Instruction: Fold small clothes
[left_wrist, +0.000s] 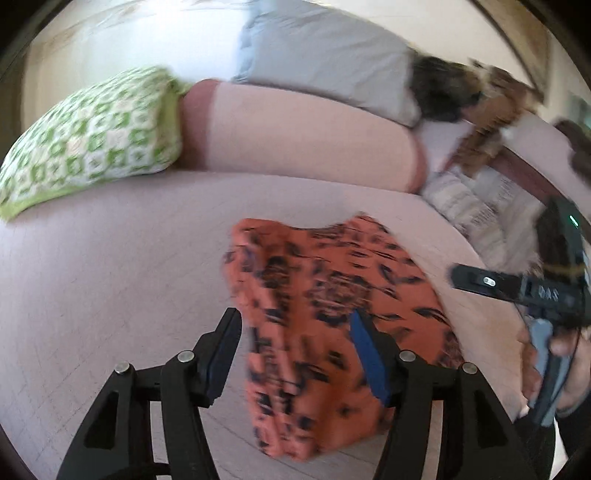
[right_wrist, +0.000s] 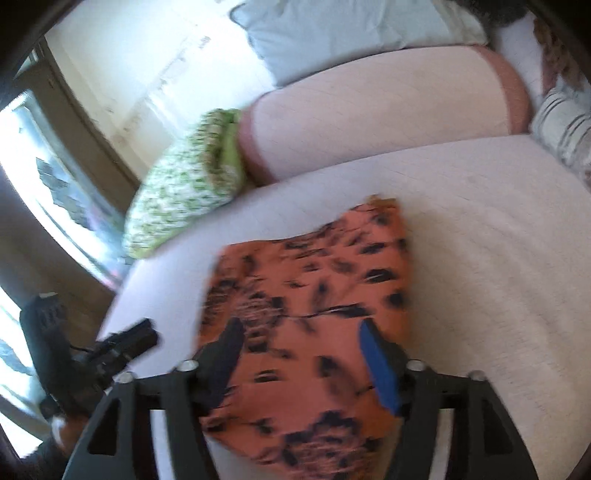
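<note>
An orange garment with a dark print (left_wrist: 325, 314) lies folded on the pale bed sheet (left_wrist: 110, 280). It also shows in the right wrist view (right_wrist: 310, 295). My left gripper (left_wrist: 295, 325) is open and empty above the garment's near left part. My right gripper (right_wrist: 301, 332) is open and empty above the garment's near part. The right gripper also shows at the right edge of the left wrist view (left_wrist: 517, 288), held in a hand. The left gripper shows at the lower left of the right wrist view (right_wrist: 122, 343). Both views are blurred.
A green patterned pillow (left_wrist: 92, 136), a pink bolster (left_wrist: 303, 136) and a grey pillow (left_wrist: 325, 55) lie at the head of the bed. Striped and brown cloth (left_wrist: 476, 199) is piled at the right. A window (right_wrist: 44, 177) is at the left.
</note>
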